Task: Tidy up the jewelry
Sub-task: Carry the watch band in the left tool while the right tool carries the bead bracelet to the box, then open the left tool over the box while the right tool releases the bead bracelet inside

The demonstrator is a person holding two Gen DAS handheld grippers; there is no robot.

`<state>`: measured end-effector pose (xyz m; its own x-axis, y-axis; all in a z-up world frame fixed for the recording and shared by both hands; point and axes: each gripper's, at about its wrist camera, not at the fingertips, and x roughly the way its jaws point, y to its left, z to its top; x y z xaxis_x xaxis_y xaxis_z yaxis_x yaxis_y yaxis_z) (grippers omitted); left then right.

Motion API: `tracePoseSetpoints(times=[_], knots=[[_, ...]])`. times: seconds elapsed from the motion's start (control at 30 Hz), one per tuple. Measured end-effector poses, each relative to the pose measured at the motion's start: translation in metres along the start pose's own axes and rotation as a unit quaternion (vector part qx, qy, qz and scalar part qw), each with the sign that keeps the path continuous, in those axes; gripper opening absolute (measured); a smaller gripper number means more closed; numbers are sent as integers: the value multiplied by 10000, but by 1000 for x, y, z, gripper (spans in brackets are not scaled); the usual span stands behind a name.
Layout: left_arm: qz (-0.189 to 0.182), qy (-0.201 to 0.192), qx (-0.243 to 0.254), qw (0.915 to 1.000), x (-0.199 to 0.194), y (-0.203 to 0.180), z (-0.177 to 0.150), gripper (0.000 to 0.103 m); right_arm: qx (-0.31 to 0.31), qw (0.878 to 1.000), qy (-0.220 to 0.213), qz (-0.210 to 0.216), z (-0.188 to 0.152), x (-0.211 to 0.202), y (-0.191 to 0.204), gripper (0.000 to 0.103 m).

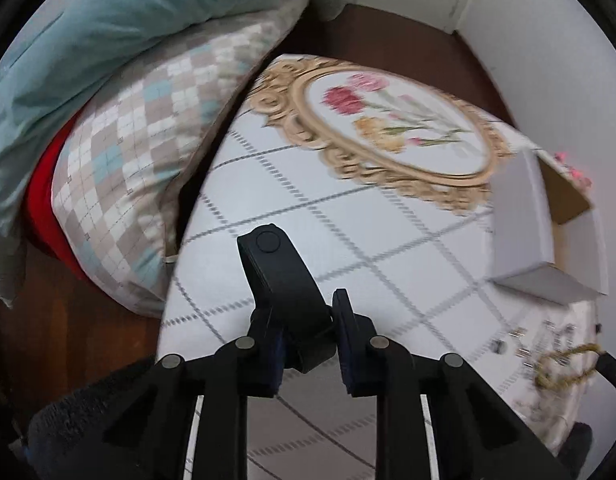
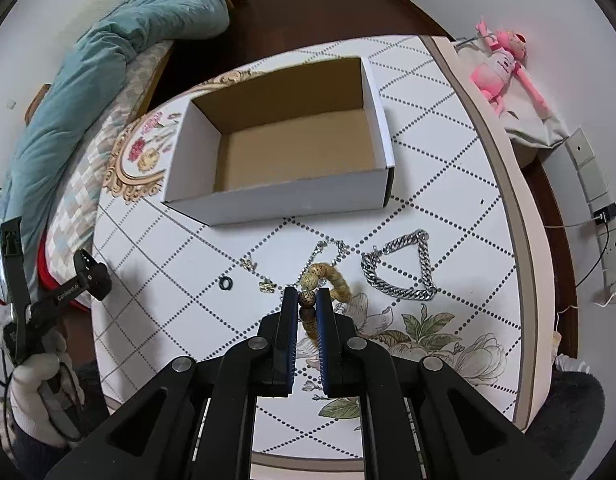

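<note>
My right gripper [image 2: 307, 299] is shut on a tan beaded bracelet [image 2: 332, 278] and holds it just above the table. An open white cardboard box [image 2: 284, 148] with a brown inside stands behind it. A thick silver chain [image 2: 404, 270], a thin chain [image 2: 328, 254], a black ring [image 2: 226, 283] and small gold pieces [image 2: 267, 286] lie on the table. My left gripper [image 1: 304, 312] holds a black clip-like object [image 1: 284, 280] between its fingers at the table's left edge; it also shows in the right wrist view [image 2: 90, 276]. The box [image 1: 524, 216] shows at the right in the left wrist view.
The round table [image 2: 448, 208] has a white cloth with grey diamond lines and flower prints. A bed with a teal duvet [image 2: 108, 52] and checked pillow [image 1: 140, 144] lies to the left. A pink plush toy [image 2: 504, 68] and a power strip [image 2: 604, 224] are at the right.
</note>
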<state>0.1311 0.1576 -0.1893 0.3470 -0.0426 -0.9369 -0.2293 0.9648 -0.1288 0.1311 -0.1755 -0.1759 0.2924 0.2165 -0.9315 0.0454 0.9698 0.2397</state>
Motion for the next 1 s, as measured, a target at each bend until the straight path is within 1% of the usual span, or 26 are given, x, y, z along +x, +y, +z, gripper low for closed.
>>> tracePoseSetpoints(times=[0.1, 0.2, 0.3, 0.4, 0.47, 0.57, 0.7, 0.77, 0.8, 0.83, 0.87, 0.9, 0.93, 0.97, 1.0], knots=[[-439, -158, 173, 9988, -35, -26, 1, 18, -71, 9998, -55, 197, 6, -20, 2, 9], [-882, -360, 448, 9944, -66, -63, 15, 18, -247, 9986, -304, 368, 21, -54, 8, 9], [-1204, -484, 698, 9891, -82, -99, 32, 18, -393, 9964, -576, 479, 43, -81, 12, 9], [-1277, -542, 985, 9854, -81, -137, 54, 18, -533, 9941, -815, 470, 70, -98, 18, 9], [-1311, -408, 1100, 9844, -71, -155, 66, 18, -591, 9934, -893, 414, 88, -99, 19, 9], [-1312, -205, 1207, 9838, -52, -175, 79, 19, -605, 9942, -791, 396, 114, -84, 18, 9], [-1100, 13, 1251, 9860, -31, -191, 89, 20, -557, 9961, -538, 422, 137, -56, 13, 9], [-1006, 102, 1232, 9872, -22, -194, 92, 22, -503, 9966, -315, 572, 146, -39, 8, 9], [-923, 126, 1226, 9881, -18, -194, 94, 30, -403, 9972, -193, 593, 152, -28, 3, 10], [-844, 105, 1237, 9887, -16, -195, 96, 40, -400, 9975, -153, 561, 151, -23, 0, 10], [-814, 54, 1238, 9889, -16, -195, 97, 47, -430, 9978, -25, 499, 153, -12, -4, 10], [-757, -16, 1237, 9894, -18, -195, 98, 63, -397, 9980, 76, 476, 153, -6, -7, 13], [-712, -101, 1244, 9896, -20, -194, 98, 70, -357, 9983, 122, 448, 152, -1, -11, 21], [-698, -183, 1250, 9895, -22, -192, 98, 71, -353, 9985, 119, 402, 152, 0, -13, 28], [-664, -245, 1247, 9897, -23, -191, 97, 73, -388, 9988, 71, 298, 149, 0, -16, 41]])
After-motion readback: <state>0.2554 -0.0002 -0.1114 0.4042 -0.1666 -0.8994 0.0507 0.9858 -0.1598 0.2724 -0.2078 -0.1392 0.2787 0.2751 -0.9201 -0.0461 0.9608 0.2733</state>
